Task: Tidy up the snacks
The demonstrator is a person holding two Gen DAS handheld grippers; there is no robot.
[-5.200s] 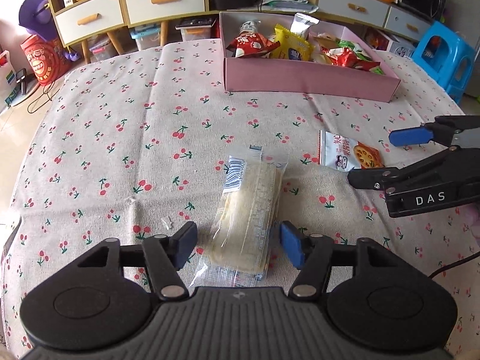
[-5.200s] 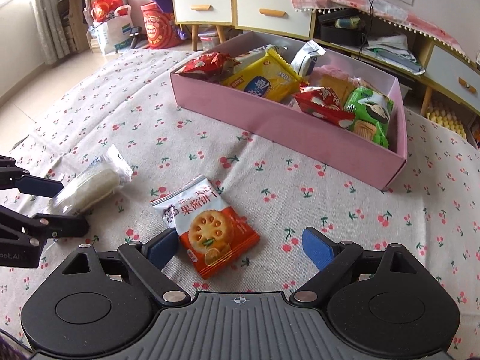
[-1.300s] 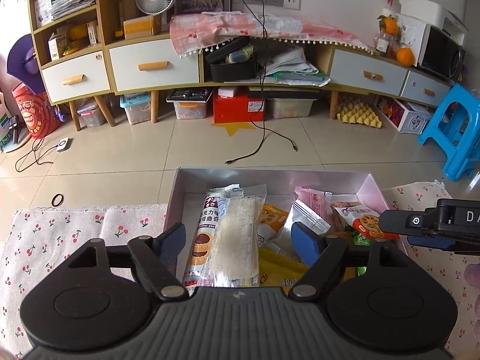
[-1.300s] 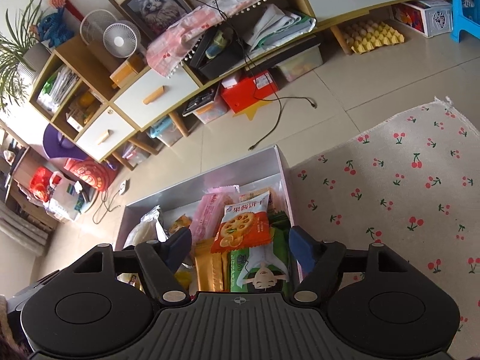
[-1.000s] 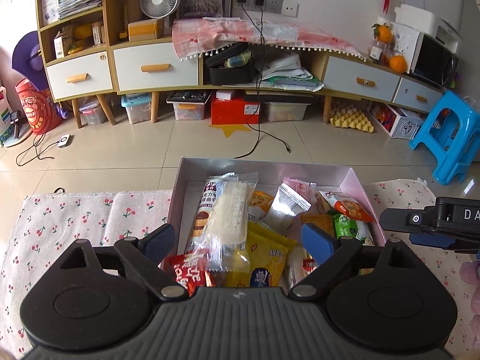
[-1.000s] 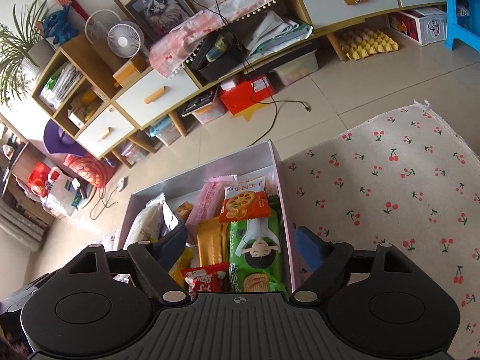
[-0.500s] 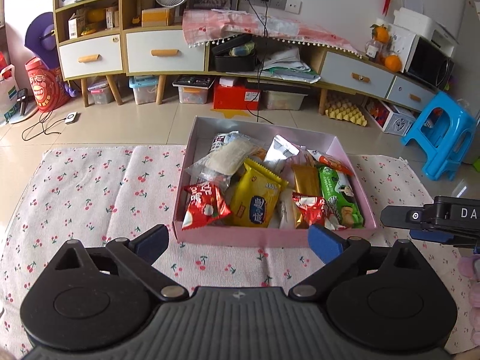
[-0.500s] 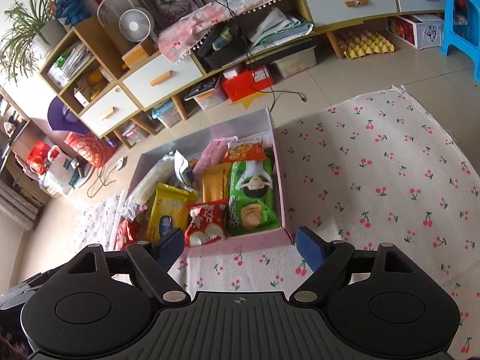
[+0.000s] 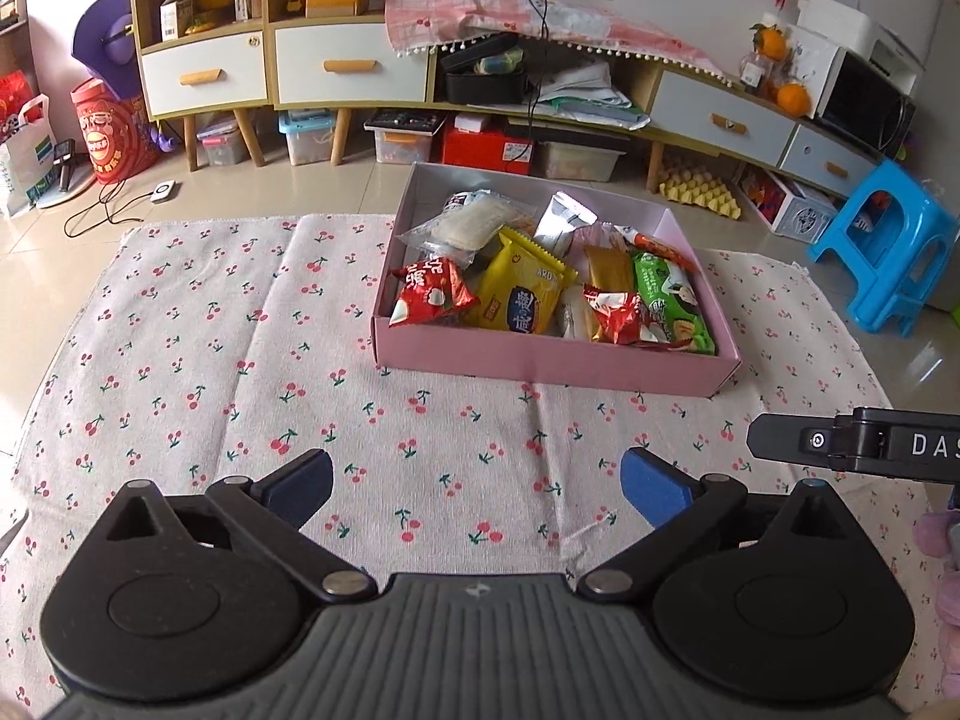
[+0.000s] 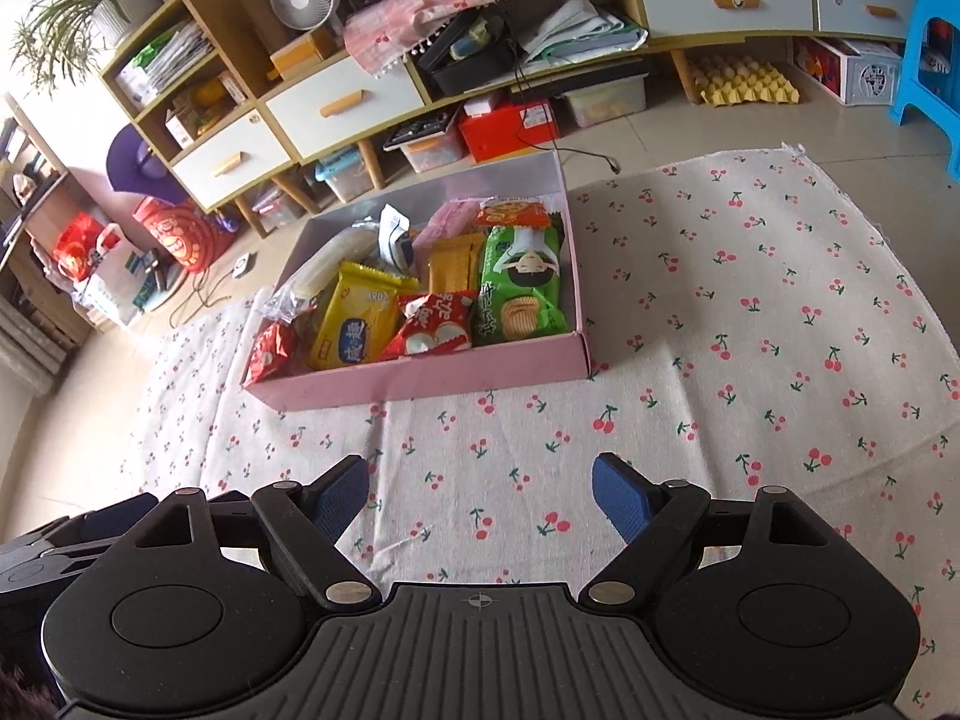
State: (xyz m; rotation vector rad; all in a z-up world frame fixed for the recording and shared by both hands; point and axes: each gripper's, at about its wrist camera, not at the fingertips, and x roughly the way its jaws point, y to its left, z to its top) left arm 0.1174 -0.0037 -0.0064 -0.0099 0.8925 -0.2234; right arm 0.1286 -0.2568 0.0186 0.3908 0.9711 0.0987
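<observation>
A pink box stands on the cherry-print cloth and holds several snack packs; it also shows in the right wrist view. The clear pale wafer pack lies at its far left, and the orange biscuit pack at its far right end. A yellow pack and a green pack lie between. My left gripper is open and empty, above the cloth well in front of the box. My right gripper is open and empty, also in front of the box.
The cherry-print cloth covers the table around the box. Beyond the table's far edge are tiled floor, low cabinets with drawers and a blue stool. The right gripper's finger shows at the right edge of the left wrist view.
Both grippers let go of their packs into the box and have drawn back and up toward me; the box now sits farther away in both views.
</observation>
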